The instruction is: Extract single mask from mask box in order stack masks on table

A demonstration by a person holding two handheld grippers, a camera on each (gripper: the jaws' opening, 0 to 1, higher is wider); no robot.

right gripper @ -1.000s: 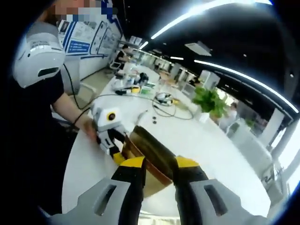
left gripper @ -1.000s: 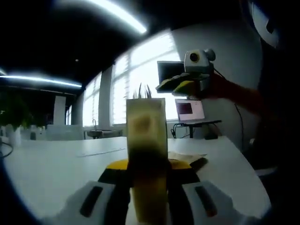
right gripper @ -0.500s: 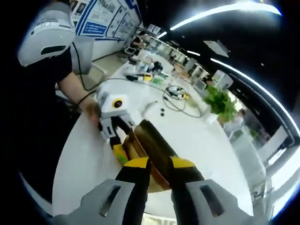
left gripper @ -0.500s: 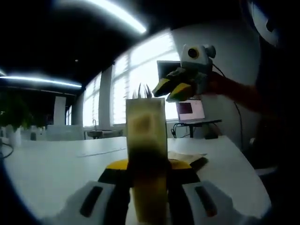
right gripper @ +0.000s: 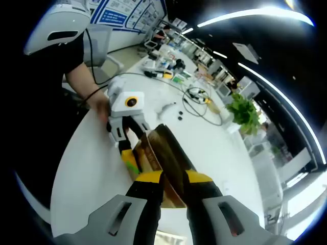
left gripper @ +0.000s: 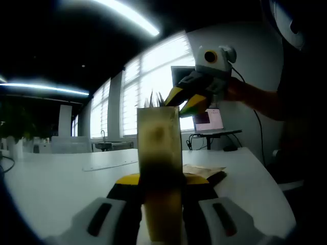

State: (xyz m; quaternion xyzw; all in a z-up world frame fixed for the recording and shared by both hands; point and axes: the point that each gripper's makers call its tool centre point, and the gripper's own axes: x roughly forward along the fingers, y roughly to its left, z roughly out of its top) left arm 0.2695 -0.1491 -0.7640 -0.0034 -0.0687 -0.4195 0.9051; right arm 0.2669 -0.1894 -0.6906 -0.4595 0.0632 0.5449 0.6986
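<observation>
A tall yellowish mask box (left gripper: 159, 153) stands upright on the white table (left gripper: 61, 184), and my left gripper (left gripper: 161, 179) is shut on its lower part. White mask edges (left gripper: 156, 99) stick out of its top. My right gripper (left gripper: 183, 100) hangs just above and to the right of that top, its yellow-tipped jaws slightly apart. In the right gripper view my right gripper (right gripper: 173, 178) points down at the brown mask box (right gripper: 166, 150) with a narrow gap between the jaws. There the left gripper (right gripper: 134, 158) clasps the box from the far side.
A person's arm (left gripper: 255, 102) holds the right gripper. A flat pale sheet (left gripper: 204, 171) lies on the table behind the box, and a laptop (left gripper: 207, 120) stands further back. Cables (right gripper: 196, 102) and a potted plant (right gripper: 240, 109) sit far across the table (right gripper: 97, 173).
My right gripper has come down and leftward toward the top of the box, and its jaws have narrowed. The left gripper and the box have stayed still.
</observation>
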